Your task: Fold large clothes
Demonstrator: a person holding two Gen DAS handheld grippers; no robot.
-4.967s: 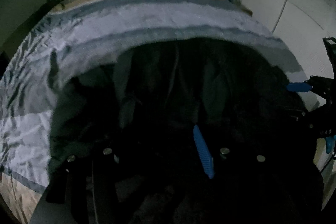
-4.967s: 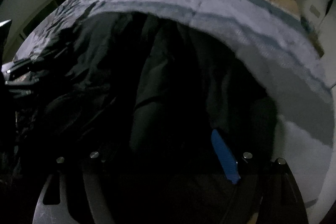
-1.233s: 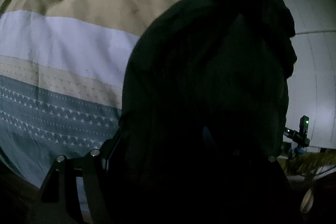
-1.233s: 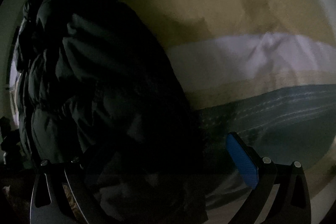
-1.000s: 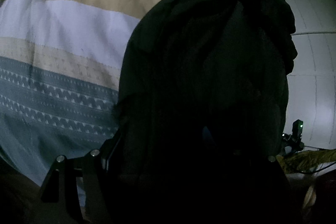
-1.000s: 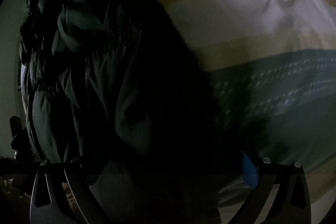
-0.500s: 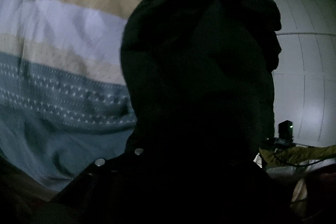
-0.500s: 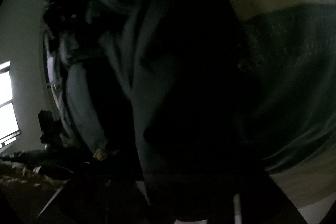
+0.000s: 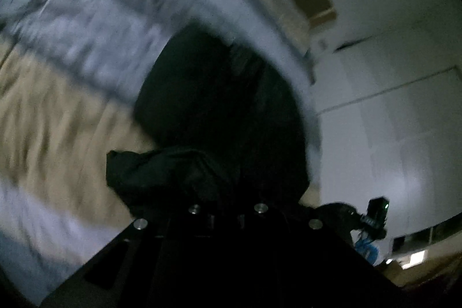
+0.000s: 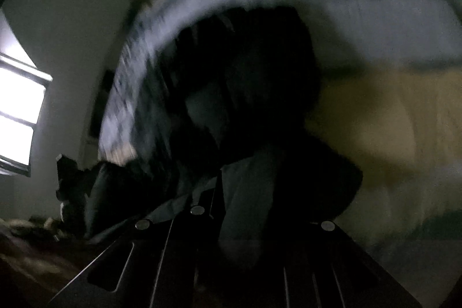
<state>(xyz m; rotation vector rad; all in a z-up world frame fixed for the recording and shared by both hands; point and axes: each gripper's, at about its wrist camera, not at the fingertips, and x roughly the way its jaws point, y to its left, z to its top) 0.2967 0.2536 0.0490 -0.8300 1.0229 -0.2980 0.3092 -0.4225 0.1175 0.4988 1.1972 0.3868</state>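
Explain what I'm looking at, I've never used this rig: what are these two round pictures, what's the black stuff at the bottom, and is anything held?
There is no robot arm. A person holds a two-finger tool in each hand, and a fisheye camera on each looks along its fingers. One picture is from the left tool, the other from the right tool. The black bars at the bottom are the tools themselves. Beyond them is a bed with a striped cover, and a dark jacket lies on it. Both tools are shut, and each seems to pinch a fold of the jacket, though the pictures are dark and blurred.
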